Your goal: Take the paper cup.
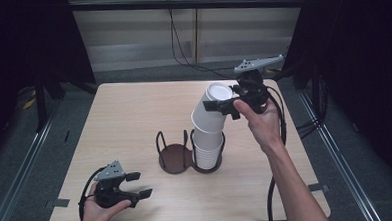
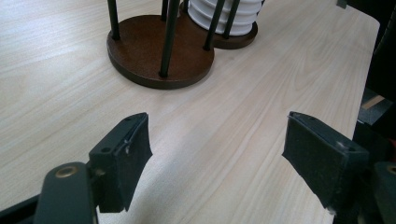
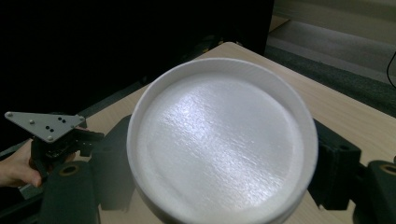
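Item: my right hand-held gripper, raised above the right half of the worktop, forearm reaching in from the near right edge. Its jaws close on the sides of a white foam cup turned bottom up and tilted, its flat base facing up and to the right. In the right gripper view the round cup base sits between the two black jaws, pads touching it on either side. The held cup sits at the top of the stack of white cups, its rim still over the stack.

Item: my left hand-held gripper, held low at the near left corner of the worktop, hand wrapped under its body, jaws pointing right toward the cup holder. Jaws stand apart with bare wood between them; they grip nothing.

Item: cup holder, dark brown, two round bases with black upright wires, near the middle of the worktop. Left compartment holds nothing; right compartment holds the cup stack.

Item: worktop, pale wood grain, rounded corners.

Item: room. Grey floor around the worktop, black curtains left and right, a pale panelled wall at the far side with a black cable hanging down it.
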### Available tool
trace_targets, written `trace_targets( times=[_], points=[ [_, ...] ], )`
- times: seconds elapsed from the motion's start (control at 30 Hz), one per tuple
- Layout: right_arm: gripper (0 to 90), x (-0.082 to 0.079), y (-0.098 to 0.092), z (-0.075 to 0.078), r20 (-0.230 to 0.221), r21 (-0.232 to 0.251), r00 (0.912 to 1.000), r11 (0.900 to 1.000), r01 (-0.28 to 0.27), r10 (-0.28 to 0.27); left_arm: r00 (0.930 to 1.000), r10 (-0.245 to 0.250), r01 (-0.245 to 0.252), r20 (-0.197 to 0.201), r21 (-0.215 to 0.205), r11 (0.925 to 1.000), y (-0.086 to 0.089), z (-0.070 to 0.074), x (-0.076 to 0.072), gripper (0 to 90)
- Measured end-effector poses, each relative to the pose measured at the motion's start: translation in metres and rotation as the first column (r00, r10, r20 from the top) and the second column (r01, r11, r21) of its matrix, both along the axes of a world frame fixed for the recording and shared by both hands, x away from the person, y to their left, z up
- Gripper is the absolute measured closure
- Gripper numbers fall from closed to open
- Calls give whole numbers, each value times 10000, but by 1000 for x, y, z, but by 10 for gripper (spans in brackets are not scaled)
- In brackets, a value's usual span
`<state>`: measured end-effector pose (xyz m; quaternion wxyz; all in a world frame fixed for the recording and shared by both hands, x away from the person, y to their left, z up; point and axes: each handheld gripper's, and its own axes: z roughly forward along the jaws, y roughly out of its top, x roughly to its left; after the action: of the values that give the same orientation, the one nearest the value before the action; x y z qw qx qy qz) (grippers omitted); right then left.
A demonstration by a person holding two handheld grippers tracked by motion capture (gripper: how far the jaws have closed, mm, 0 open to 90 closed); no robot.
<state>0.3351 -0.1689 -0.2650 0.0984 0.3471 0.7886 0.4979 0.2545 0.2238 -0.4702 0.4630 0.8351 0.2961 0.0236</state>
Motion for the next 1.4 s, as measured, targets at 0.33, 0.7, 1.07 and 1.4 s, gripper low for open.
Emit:
trace_targets(
  times=[0.33,0.7,1.07,1.4],
  points=[
    [243,-4,-8,2,298,691,9994,9975,152,-173,10000,80,-80,25,-136,9999,1,1,1,182],
    [243,-11,-21,3,474,1330,9981,9906,317,-383,9998,-139,145,157,-410,9991,-6,5,2,164],
    [244,-20,-31,6,649,1612,9969,9863,335,-445,9973,-450,473,576,-400,9981,-21,16,6,163],
    [246,-30,-47,7,659,1887,9970,9816,278,-409,9964,-499,556,686,-835,9950,-34,26,17,170]
  ],
)
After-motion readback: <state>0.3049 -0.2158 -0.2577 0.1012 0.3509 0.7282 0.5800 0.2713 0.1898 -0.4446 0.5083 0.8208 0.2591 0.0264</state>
